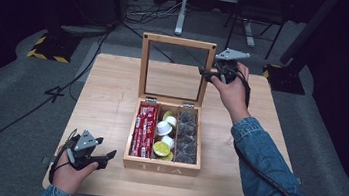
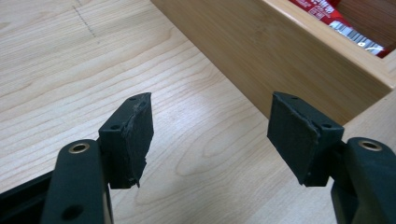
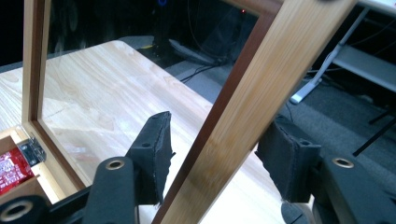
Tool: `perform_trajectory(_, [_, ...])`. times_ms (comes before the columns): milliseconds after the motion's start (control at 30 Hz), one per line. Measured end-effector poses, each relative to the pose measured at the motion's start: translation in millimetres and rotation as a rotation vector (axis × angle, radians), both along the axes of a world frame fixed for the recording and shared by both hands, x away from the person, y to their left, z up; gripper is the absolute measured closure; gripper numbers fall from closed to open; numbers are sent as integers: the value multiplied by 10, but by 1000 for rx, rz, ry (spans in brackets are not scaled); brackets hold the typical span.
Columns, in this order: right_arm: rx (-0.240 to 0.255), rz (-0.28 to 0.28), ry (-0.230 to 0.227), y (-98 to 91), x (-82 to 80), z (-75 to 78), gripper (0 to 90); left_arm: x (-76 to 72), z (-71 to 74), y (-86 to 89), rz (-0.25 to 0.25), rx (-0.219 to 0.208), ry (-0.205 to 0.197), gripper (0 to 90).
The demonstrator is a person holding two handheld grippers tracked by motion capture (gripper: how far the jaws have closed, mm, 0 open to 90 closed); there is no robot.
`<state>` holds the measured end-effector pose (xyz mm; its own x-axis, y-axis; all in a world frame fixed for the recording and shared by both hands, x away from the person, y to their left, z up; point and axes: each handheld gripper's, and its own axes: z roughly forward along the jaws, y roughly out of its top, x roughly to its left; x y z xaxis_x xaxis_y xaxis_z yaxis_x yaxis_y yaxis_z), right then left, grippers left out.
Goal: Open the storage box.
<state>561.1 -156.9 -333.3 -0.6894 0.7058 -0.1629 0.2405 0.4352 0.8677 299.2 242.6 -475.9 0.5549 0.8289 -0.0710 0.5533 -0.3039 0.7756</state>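
A wooden tea box [image 1: 161,167] stands in the middle of the table with its glass-paned lid [image 1: 179,41] upright. Inside lie red packets [image 1: 144,129], white and yellow pods [image 1: 163,137] and dark sachets [image 1: 187,137]. My right gripper [image 1: 205,73] is at the lid's right edge. In the right gripper view its jaws [image 3: 219,149] straddle the lid's wooden frame [image 3: 261,79] with the pads standing off the wood. My left gripper [image 1: 107,159] rests low by the box's front left corner, open and holding nothing [image 2: 210,135], with the box wall [image 2: 261,51] just ahead.
The light wooden table [image 1: 113,90] has bare room left and right of the box. Beyond it lie grey carpet, cables [image 1: 137,13], a white desk leg [image 1: 182,8] and a black-and-yellow base [image 1: 47,47].
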Motion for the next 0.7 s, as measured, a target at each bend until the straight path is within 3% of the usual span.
perform_trajectory(333, [-14,-7,15,12,12,-54,444,72,-36,19,10,12,7,318])
perform_trajectory(700, [-31,-44,22,22,14,-118,331,133,-73,28,16,23,24,312])
